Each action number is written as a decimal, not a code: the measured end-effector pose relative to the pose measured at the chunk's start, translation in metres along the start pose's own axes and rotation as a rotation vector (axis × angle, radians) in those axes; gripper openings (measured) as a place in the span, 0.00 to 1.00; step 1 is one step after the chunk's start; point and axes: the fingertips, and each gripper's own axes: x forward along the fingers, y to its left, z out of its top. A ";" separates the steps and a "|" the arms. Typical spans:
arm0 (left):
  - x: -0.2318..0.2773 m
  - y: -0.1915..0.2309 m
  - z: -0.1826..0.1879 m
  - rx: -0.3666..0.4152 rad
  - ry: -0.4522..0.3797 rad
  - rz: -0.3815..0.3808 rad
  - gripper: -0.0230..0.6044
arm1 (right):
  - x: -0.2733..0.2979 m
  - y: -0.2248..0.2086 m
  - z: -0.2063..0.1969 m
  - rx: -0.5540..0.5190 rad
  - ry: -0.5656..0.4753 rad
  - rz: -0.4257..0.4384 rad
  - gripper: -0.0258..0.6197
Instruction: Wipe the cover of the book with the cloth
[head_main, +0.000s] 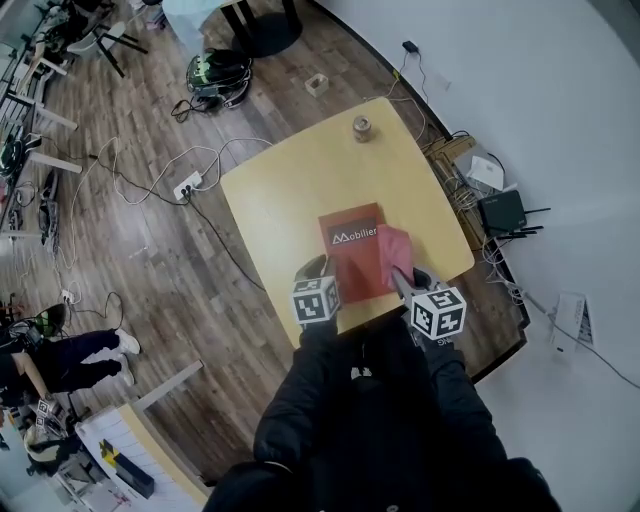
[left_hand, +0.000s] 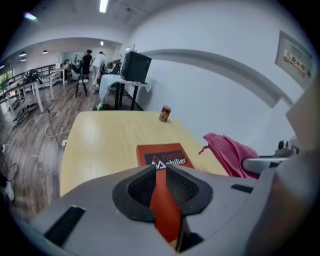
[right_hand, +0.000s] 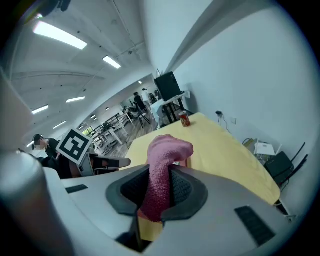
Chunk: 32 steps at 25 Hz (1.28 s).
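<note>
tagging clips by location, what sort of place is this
Likely an open-plan office or lab: a power strip on the wood floor, a router by the wall, rows of desks with people at the far end.

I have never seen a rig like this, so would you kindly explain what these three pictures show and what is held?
No robot: a person holds a hand-held gripper in each hand. One picture comes from a camera on the person's head, looking down; the other two from cameras on those hand-held grippers. On the yellow table lie a red book and, farther off, a small can. The left hand-held gripper is shut on the book's near edge; the right hand-held gripper is shut on a pink cloth at the book's right edge.
</note>
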 end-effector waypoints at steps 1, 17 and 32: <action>-0.010 -0.005 0.013 0.007 -0.040 -0.002 0.17 | -0.006 0.007 0.015 -0.017 -0.034 0.005 0.17; -0.201 -0.088 0.185 0.134 -0.576 -0.024 0.09 | -0.118 0.126 0.201 -0.342 -0.443 0.028 0.15; -0.251 -0.099 0.213 0.159 -0.674 -0.054 0.09 | -0.136 0.177 0.232 -0.402 -0.539 0.059 0.15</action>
